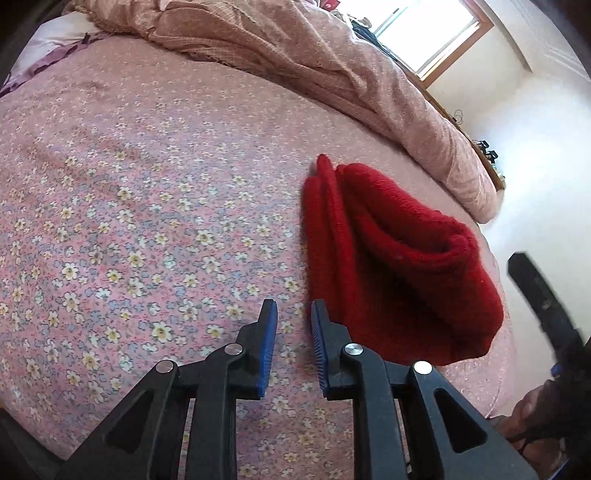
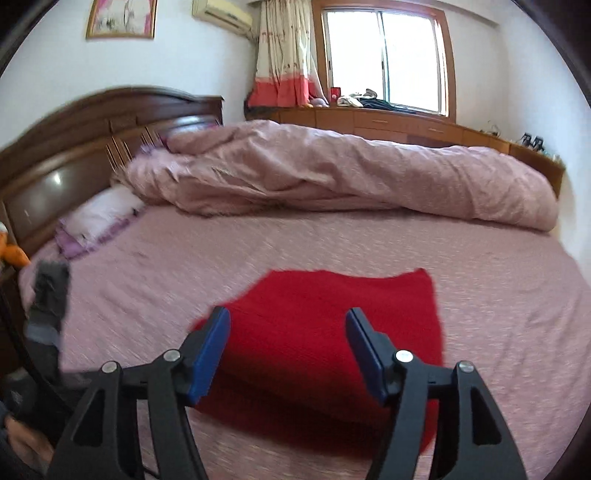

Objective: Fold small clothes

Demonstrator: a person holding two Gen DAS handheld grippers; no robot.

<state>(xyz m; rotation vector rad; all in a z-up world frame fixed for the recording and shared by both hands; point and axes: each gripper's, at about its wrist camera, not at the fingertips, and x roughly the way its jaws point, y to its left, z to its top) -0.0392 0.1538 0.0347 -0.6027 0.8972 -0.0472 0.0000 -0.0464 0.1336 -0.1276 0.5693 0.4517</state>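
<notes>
**Red knit on a bed, both grippers empty above it**

A folded red knit (image 1: 391,266) lies on a bed (image 1: 147,184) covered by a pink sheet printed with small flowers. It sits near the bed's front edge, in several thick layers, with a soft open fold showing at one end in the left wrist view.

The left gripper (image 1: 294,314) hovers over the bare sheet just beside the knit's edge. Its blue-padded jaws stand a narrow gap apart, with only sheet between them; they grip nothing.

The right gripper (image 2: 288,321) is above the same knit (image 2: 332,332), seen from the front as a flat red patch. Its jaws stand wide apart and hold nothing; the knit lies below them, not pinched. This view is blurred.

A bunched pink duvet (image 2: 351,177) runs along the far side of the bed. A pale pillow (image 2: 99,218) with a purple trim lies by the dark wooden headboard (image 2: 74,147). Beyond are a bright window (image 2: 384,55), a curtain (image 2: 284,55) in cream and red, a wall air conditioner (image 2: 221,14) and a framed picture (image 2: 122,18).

No brand, label or writing can be read anywhere.
</notes>
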